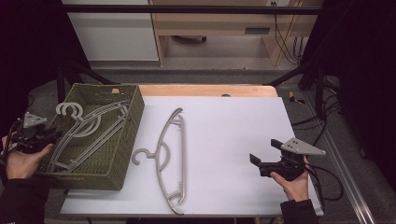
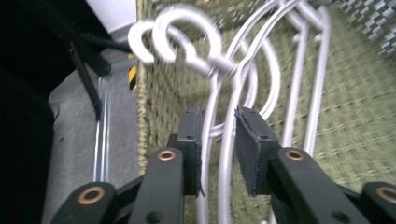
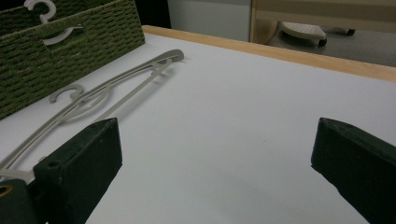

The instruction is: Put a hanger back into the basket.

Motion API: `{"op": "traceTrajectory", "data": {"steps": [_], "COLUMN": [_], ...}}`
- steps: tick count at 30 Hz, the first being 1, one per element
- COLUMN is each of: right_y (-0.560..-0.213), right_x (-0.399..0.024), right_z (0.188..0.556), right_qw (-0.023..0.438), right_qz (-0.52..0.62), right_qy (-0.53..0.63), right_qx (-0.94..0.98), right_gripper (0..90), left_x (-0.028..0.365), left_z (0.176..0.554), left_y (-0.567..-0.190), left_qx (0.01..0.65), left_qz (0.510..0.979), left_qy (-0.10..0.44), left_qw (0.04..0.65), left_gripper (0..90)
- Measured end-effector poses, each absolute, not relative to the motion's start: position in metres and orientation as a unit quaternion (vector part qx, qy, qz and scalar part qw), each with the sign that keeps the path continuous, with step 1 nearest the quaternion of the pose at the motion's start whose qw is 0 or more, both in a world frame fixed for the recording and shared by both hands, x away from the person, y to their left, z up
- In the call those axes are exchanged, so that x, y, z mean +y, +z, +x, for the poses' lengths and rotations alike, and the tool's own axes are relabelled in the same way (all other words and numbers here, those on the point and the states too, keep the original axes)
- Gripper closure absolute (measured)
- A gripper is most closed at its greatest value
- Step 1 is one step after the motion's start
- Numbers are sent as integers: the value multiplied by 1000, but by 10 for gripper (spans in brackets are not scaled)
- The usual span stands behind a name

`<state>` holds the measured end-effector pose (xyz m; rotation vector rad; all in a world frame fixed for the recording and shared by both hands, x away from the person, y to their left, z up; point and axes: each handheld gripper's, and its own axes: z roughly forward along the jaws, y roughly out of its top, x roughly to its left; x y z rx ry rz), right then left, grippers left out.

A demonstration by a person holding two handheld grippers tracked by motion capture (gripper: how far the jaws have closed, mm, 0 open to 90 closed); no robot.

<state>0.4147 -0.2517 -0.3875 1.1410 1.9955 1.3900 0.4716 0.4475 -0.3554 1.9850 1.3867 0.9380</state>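
Now the left claw (image 2: 218, 140) sits over the green basket (image 1: 122, 154), a little spread — hanger wire (image 2: 229, 154) between its pads, not pinched. Another hanger (image 1: 170, 154) lies on the white counter (image 1: 229, 140) — right claw (image 1: 265, 154) spread wide nearby.

Between my left tongs (image 2: 218, 154), smooth, glossy silver-grey plastic hangers (image 2: 243, 74) lie in a rough woven olive basket (image 1: 133, 121). Ahead of my right tongs (image 3: 215, 163), a matt white counter (image 3: 243, 102) with a wooden edge.
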Motion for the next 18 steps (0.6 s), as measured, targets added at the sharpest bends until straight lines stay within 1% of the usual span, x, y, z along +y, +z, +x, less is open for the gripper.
{"op": "traceTrajectory", "data": {"steps": [4, 6, 10, 12, 13, 16, 18], "right_y": [-387, -387, -387, -388, -388, -388, -387], "right_x": [-251, -252, -251, -251, -251, -251, -251], "right_z": [415, 415, 415, 415, 415, 415, 415], "right_qw": [225, 225, 225, 224, 224, 223, 223], "right_qz": [414, 414, 415, 414, 413, 415, 414], "right_qy": [505, 506, 506, 506, 506, 508, 508], "right_qx": [723, 723, 722, 723, 723, 721, 721], "right_gripper": [20, 21, 22, 22, 22, 22, 22], "left_x": [441, 435, 422, 412, 409, 392, 383], "left_z": [463, 458, 450, 446, 445, 438, 435], "left_y": [-349, -346, -341, -339, -338, -336, -336], "left_qx": [503, 492, 475, 466, 465, 454, 450], "left_qz": [729, 727, 720, 714, 710, 701, 698], "left_qy": [347, 338, 334, 317, 315, 318, 311], "left_qw": [310, 340, 380, 416, 426, 449, 462], "left_gripper": [624, 589, 492, 456, 418, 400, 358]}}
